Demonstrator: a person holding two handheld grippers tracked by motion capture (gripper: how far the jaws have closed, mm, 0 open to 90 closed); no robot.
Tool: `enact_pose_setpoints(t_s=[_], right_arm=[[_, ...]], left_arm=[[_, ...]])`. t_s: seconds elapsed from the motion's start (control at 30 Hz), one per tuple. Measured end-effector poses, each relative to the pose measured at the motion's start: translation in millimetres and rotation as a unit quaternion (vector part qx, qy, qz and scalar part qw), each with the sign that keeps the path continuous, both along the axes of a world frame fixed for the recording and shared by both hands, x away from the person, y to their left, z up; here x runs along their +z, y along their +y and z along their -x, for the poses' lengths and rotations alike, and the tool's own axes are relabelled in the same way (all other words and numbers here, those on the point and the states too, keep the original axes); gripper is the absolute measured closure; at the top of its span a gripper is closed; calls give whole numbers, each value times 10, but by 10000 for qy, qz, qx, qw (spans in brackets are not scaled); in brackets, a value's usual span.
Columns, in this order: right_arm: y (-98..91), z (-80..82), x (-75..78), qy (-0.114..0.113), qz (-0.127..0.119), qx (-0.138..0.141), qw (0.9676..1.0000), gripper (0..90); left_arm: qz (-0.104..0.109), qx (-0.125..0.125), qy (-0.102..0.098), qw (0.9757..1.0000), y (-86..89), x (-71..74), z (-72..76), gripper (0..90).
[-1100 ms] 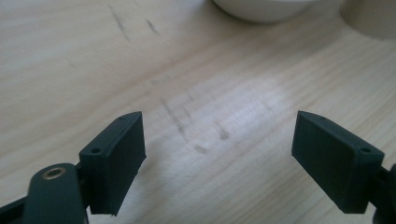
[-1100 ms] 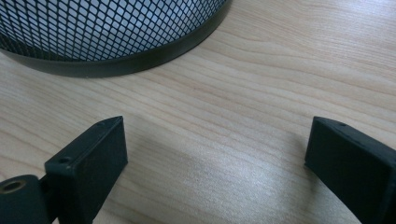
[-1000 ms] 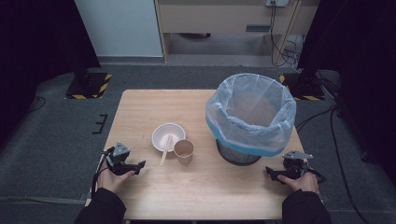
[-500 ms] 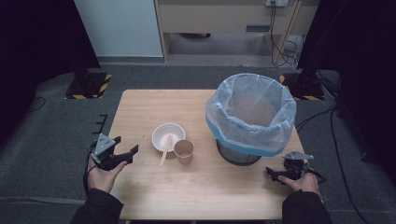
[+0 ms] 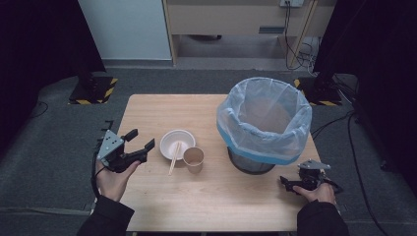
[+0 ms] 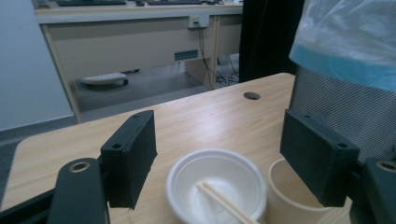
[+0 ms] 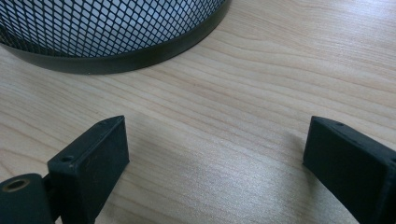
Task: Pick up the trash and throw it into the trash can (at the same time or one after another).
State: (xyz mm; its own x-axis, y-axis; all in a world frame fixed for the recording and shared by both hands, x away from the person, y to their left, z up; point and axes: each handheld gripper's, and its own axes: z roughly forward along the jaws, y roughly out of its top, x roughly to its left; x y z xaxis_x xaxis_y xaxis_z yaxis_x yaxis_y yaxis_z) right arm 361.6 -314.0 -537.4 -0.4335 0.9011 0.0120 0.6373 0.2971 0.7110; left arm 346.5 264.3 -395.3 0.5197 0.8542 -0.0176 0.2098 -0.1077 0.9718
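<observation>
The left gripper [image 5: 140,141] hangs above the table's [image 5: 206,206] left edge, jaws spread with nothing between them, though they have just been closing a little. It points at the white bowl [image 5: 177,143], which holds chopsticks [image 5: 174,157]. A paper cup [image 5: 193,159] touches the bowl's right side. Beyond that, by the lined bin [image 5: 263,125], the right gripper [image 5: 284,183] rests, jaws released.

Paper cup [image 6: 292,198]: lower part cut off by bottom edge.
Chopsticks [image 6: 226,203]: near ends cut off.
Bin [image 7: 112,32]: top cut off.
</observation>
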Motion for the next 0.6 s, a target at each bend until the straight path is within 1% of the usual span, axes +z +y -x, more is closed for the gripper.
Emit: enact_pose_setpoints(t_s=[0.03,0.07,0.17,0.2,0.23,0.27,0.3,0.33,0.37,0.4,0.43,0.47,0.5,0.53,0.57,0.6], right_arm=[[0,0,0,0,0,0,10000,69],[1,3,-5,-22,-6,-8,10000,68],[-1,4,-6,-32,-10,-5,10000,68],[-2,4,-9,-50,-5,-1,10000,68],[-2,4,-9,-50,-5,-1,10000,68],[-3,4,-8,-42,-3,4,10000,68],[-2,4,-9,-51,-3,3,10000,68],[-2,4,-9,-51,-3,3,10000,68],[-2,4,-9,-53,-3,4,10000,68],[-2,5,-9,-54,-1,1,10000,68],[-2,5,-9,-54,-1,1,10000,68],[-2,5,-9,-54,-2,0,10000,68],[-2,5,-9,-54,-2,0,10000,68],[0,6,-9,-50,-5,-10,10000,68],[0,6,-9,-50,-5,-10,10000,68],[1,7,-9,-51,-4,-12,10000,68]], left_arm=[[0,0,0,10000,0,0,0,270],[13,-88,-8,10000,-61,22,-37,278],[23,-156,4,9999,-128,28,-83,288],[-20,-227,37,9997,-200,26,-130,308],[-20,-227,37,9997,-200,26,-130,312],[-40,-260,46,9996,-239,21,-154,312],[-50,-340,79,9994,-319,6,-206,329],[-50,-340,79,9994,-319,6,-206,333],[-67,-378,93,9992,-358,-3,-233,333],[-84,-448,133,9989,-433,-31,-287,349],[-84,-448,133,9989,-433,-31,-287,354],[-93,-502,194,9985,-503,-71,-338,362],[-93,-502,194,9985,-503,-71,-338,369],[-175,-588,320,9976,-564,-122,-380,378],[-175,-588,320,9976,-564,-122,-380,379],[-203,-624,381,9971,-601,-161,-391,389]])
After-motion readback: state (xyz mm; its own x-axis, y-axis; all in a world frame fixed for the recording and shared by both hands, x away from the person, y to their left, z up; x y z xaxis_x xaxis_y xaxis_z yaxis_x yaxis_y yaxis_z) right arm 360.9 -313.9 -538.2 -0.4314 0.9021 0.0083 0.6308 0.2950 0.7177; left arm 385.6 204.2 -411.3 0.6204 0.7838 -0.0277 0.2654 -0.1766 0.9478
